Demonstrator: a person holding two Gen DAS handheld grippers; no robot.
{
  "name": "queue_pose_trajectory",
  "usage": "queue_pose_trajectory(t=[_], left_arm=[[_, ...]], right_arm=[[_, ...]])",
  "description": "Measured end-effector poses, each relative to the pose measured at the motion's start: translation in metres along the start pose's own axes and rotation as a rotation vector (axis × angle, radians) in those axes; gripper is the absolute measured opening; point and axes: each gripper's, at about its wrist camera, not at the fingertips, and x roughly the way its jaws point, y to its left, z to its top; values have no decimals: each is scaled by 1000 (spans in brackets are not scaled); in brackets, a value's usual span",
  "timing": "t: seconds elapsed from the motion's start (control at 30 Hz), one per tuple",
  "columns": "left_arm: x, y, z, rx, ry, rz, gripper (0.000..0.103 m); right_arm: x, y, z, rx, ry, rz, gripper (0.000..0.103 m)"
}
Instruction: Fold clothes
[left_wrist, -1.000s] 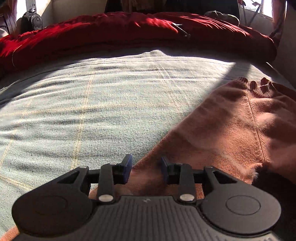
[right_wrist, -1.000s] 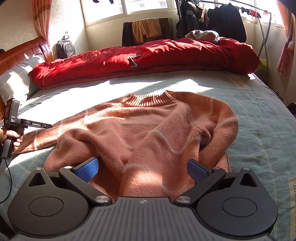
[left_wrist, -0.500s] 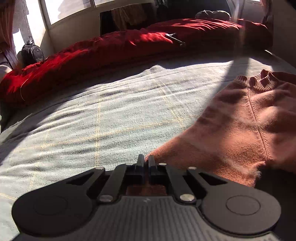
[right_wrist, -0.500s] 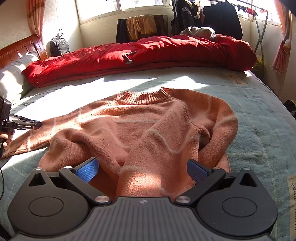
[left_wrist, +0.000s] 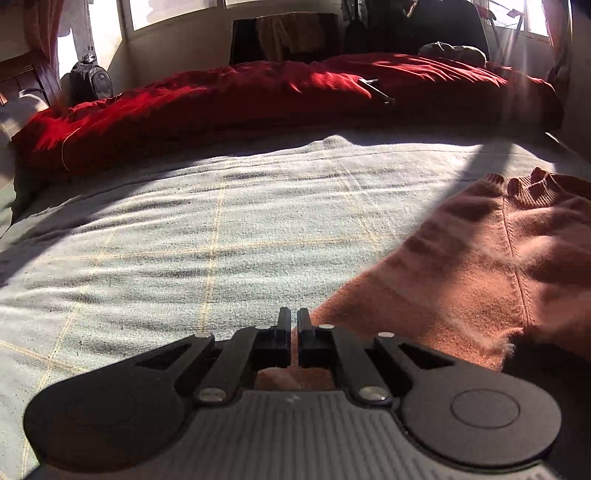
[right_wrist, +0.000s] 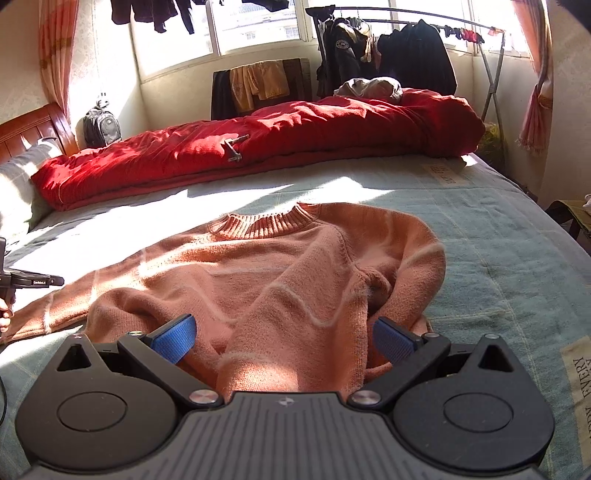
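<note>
Barely started: sweater (right_wrist: 280, 280) lies rumpled mid-bed (right_wrist: 498, 236), no fold made. Left gripper (left_wrist: 293, 332) clamped on the sleeve end (left_wrist: 291, 376) near the bed's left edge. Right gripper (right_wrist: 282, 338) wide open over the hem, gripping nothing.

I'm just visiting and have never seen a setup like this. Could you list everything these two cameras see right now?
sweater: one, orange-pink, spread rumpled on the bed
bedsheet: one, pale grey-green, covering the bed
quilt: one, red, rolled along the bed's far side
pillow: one, grey checked, by the headboard
backpack: one, dark grey, in the corner by the headboard
clothes rack: one, hung with dark garments, by the window
left gripper: one, black, shut on the sweater's sleeve end
right gripper: one, black with blue pads, open over the sweater's hem
</note>
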Motion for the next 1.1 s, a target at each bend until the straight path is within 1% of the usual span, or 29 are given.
queue_pose_trajectory(t=[0.07, 0.13, 0.2, 0.23, 0.3, 0.37, 0.43, 0.47, 0.5, 0.6, 0.67, 0.77, 0.83, 0.9, 1.0, 1.1], left_arm=[[-16, -8, 1, -10, -22, -27, 4], [-31, -21, -2, -13, -40, -71, 9], [-41, -35, -5, -9, -44, -112, 27], [-46, -48, -8, 1, -48, -135, 30], [-54, -71, -10, 36, -51, -167, 32], [-63, -96, -11, 78, -64, -198, 32], [-73, -116, -9, 89, -89, -230, 34], [-79, -127, -7, 90, -104, -250, 40], [-84, -136, -6, 81, -117, -268, 45], [-99, -163, -3, 50, -158, -330, 46], [-104, -177, -2, 37, -169, -358, 46], [-109, -196, -1, 50, -160, -367, 46], [-112, -206, -3, 67, -154, -341, 46], [-115, -211, -5, 57, -144, -309, 46], [-121, -219, -8, 42, -130, -268, 46], [-131, -230, -11, 41, -127, -237, 47]], right_arm=[[-1, -6, 1, 16, 17, -11, 101], [-3, -16, 2, 47, 32, -24, 94], [-6, -28, 1, 78, 39, -50, 81], [-7, -34, 0, 93, 42, -65, 78], [-11, -48, -3, 118, 52, -95, 66], [-14, -60, -8, 136, 55, -130, 64], [-17, -68, -13, 144, 56, -152, 64], [-19, -72, -16, 148, 58, -154, 64], [-19, -77, -19, 154, 61, -153, 64], [-13, -85, -31, 162, 87, -154, 64], [-4, -89, -38, 163, 113, -146, 65], [10, -94, -46, 154, 147, -134, 65], [19, -100, -48, 139, 162, -140, 65], [28, -107, -50, 128, 172, -135, 65], [38, -117, -51, 130, 180, -79, 65], [43, -120, -48, 121, 173, 0, 65]])
